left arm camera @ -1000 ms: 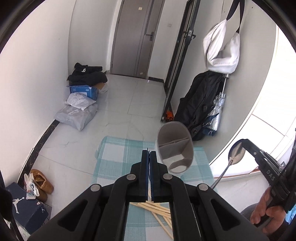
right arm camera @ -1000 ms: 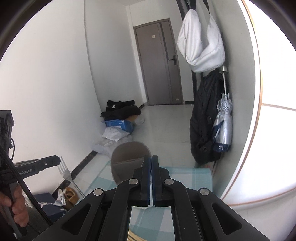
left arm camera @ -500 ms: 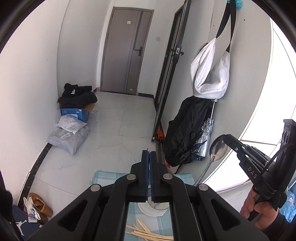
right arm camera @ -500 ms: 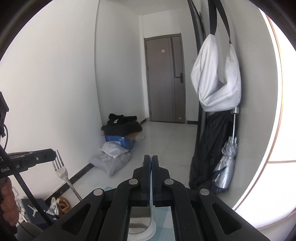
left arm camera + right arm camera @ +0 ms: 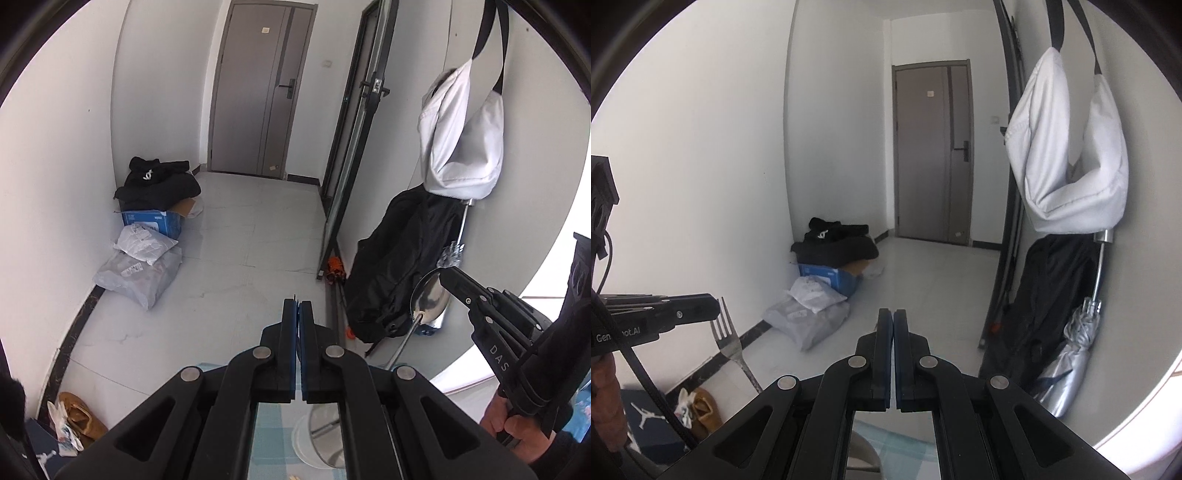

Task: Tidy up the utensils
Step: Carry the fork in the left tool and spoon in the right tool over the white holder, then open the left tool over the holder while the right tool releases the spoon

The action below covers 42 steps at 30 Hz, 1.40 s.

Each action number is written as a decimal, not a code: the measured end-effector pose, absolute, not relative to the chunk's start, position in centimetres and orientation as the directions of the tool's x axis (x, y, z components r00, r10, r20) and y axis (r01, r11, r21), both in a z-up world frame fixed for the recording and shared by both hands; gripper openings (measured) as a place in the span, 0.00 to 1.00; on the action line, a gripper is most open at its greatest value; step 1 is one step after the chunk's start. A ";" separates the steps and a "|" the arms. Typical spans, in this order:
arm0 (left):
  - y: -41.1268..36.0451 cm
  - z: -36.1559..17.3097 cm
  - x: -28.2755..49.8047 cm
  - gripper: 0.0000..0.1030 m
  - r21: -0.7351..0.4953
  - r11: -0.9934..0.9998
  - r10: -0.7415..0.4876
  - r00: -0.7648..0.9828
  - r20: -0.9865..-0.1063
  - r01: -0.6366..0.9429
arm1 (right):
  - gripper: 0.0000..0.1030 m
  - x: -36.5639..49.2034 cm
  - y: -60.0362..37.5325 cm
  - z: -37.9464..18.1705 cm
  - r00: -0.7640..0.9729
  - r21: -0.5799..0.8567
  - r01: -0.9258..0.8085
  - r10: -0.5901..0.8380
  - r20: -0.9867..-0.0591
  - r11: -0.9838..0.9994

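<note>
While the left gripper (image 5: 297,308) points down toward the floor, jaws pressed together on a fork, the right gripper (image 5: 445,277), off to its right in a fist (image 5: 517,430), pinches a spoon (image 5: 428,295) by its bowl. From the right wrist, that gripper (image 5: 893,317) tilts down too; the fork (image 5: 726,332) hangs left of it.
</note>
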<state>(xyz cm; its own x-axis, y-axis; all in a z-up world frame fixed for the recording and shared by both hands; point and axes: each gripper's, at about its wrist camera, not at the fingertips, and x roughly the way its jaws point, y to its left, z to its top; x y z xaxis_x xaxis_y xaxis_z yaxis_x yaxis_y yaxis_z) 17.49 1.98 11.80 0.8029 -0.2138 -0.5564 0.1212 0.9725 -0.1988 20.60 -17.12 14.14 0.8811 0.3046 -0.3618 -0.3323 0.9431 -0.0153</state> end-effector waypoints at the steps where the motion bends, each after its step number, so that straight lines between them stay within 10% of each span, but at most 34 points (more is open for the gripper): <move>1: 1.7 11.6 17.6 0.00 -0.175 0.977 -0.200 0.806 -0.556 0.122 | 0.01 20.9 -17.0 13.6 0.877 -0.017 -0.338 0.308 -0.367 0.941; 27: -2.0 6.4 19.4 0.02 -0.219 0.932 -0.359 0.645 -0.675 0.290 | 0.02 21.5 -16.9 5.5 0.765 0.013 -0.477 0.423 -0.486 0.879; 42: -0.3 7.0 17.4 0.55 -0.280 0.941 -0.331 0.675 -0.659 0.188 | 0.22 19.3 -18.9 6.0 0.762 0.077 -0.444 0.421 -0.492 0.893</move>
<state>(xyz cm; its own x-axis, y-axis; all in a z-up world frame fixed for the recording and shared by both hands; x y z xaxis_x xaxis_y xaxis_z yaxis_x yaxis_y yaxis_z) 17.38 -0.28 7.01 0.6755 -0.3310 -0.6589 0.1883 0.9414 -0.2799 19.31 -18.85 6.04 0.7621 0.4210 -0.4919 -0.4436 0.8929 0.0769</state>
